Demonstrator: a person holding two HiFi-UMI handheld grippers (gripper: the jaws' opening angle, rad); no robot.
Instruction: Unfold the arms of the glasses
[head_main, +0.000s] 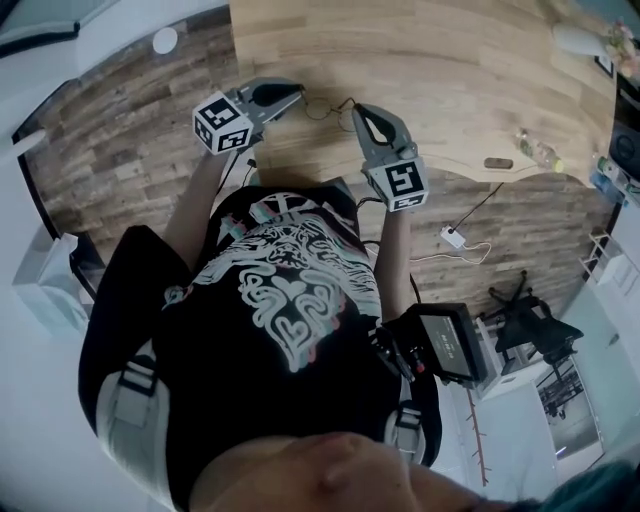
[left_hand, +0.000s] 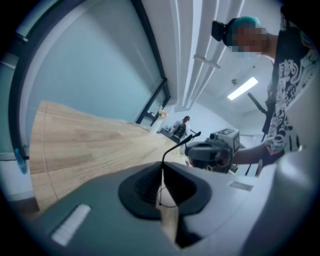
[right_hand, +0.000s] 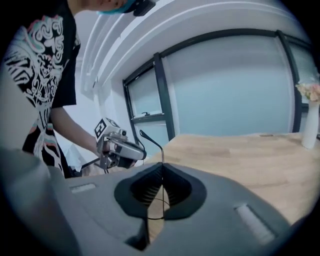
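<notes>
The glasses (head_main: 325, 107) are thin black wire ones, held above the near edge of the wooden table (head_main: 440, 70) between my two grippers. My left gripper (head_main: 300, 94) is shut on one thin part of them; in the left gripper view a black arm (left_hand: 181, 143) rises out of the closed jaws (left_hand: 162, 168) toward the right gripper (left_hand: 215, 149). My right gripper (head_main: 358, 109) is shut on another part; in its own view a curved black arm (right_hand: 154, 145) sticks up from the jaws (right_hand: 161, 169), with the left gripper (right_hand: 119, 145) beyond. The lenses are mostly hidden.
A small brown object (head_main: 498, 163) and a clear item (head_main: 536, 149) lie near the table's right front edge. A white charger with cable (head_main: 452, 237) lies on the floor. A vase of flowers (right_hand: 311, 122) stands far right on the table.
</notes>
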